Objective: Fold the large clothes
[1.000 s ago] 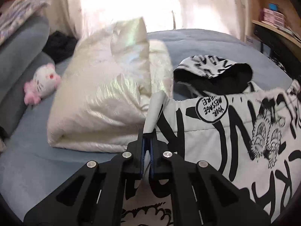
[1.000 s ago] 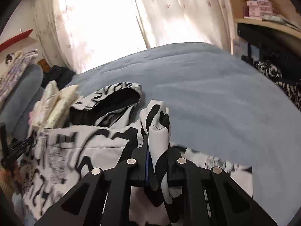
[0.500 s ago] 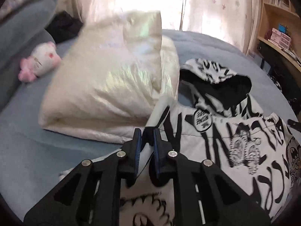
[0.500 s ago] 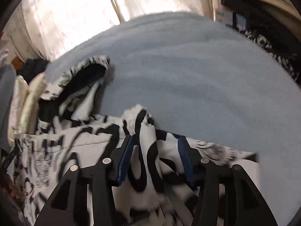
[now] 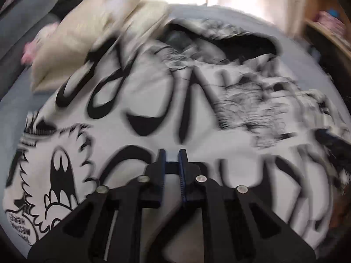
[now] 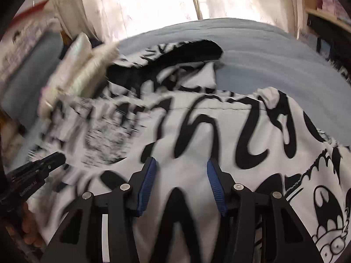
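A large white hoodie with black graffiti print (image 5: 153, 100) lies spread on the blue bed, hood at the far end (image 5: 241, 43). It also fills the right wrist view (image 6: 197, 127). My left gripper (image 5: 172, 153) hovers over the print, jaws a small gap apart, nothing between them. My right gripper (image 6: 181, 164) is wide open and empty above the cloth. The left gripper's fingertips (image 6: 50, 160) show at the left edge of the right wrist view. Both views are motion-blurred.
A cream pillow (image 5: 92, 30) lies at the hoodie's far left, also in the right wrist view (image 6: 87, 70). A pink plush toy (image 5: 30, 50) sits beside it. Blue bedspread (image 6: 274, 65) extends right. Curtained window behind; wooden shelves (image 5: 329, 22) at right.
Both grippers let go of the hoodie's shoulder corners and opened. The cloth dropped flat onto the bed. Both grippers pulled back toward the hem and moved over the garment.
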`<state>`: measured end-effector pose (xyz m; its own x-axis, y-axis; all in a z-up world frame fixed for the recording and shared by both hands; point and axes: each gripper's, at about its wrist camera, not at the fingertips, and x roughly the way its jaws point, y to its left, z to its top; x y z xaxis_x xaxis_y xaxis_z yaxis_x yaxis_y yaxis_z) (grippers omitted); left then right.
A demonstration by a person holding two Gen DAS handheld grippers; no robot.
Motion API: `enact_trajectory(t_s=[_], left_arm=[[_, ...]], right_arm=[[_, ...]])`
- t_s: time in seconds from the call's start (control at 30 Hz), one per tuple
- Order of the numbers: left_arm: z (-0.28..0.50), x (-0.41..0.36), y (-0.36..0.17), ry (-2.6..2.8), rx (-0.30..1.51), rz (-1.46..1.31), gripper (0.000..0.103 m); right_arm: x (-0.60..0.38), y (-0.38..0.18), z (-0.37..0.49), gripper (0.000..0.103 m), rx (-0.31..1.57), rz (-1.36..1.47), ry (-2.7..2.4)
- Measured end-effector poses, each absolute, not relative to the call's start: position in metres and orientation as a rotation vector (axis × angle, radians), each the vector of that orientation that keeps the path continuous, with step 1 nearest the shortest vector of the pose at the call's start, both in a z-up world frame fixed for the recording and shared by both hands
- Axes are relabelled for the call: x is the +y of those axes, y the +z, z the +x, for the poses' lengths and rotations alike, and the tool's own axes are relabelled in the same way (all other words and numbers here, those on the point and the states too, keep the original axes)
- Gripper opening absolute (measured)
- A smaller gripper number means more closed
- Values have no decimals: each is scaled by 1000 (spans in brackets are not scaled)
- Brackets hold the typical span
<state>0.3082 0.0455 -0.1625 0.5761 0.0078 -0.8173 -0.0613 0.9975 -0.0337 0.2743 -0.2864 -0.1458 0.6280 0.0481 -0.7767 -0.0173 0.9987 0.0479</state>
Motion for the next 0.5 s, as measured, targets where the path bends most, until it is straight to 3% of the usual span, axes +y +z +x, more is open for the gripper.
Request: enact_trajectory(t_s=[0.07,0.1,0.17,0.2,0.27,0.33,0.5], left_arm=[[308,60,-164,56,942,-76,1],[308,65,-163,65,943,-69,1],[307,76,-158,88,934,-52,1],[306,83,-155,89,927,-57,1],[304,102,-147,125,926,-64,1],[298,121,-136,124,931,-109,1],[256,154,-111,166,899,-106,1]], right_arm=[[-322,-145,268,45,884,3,-92],[-340,-144,265,27,882,-4,-121],[-387,-143,246,17,894,12,-200],[-405,-140,238,2,897,61,-191],[-432,-127,217,2,896,64,-290],[-450,-111,191,11,880,78,-353],[-446,-86,138,12,865,176,-269]])
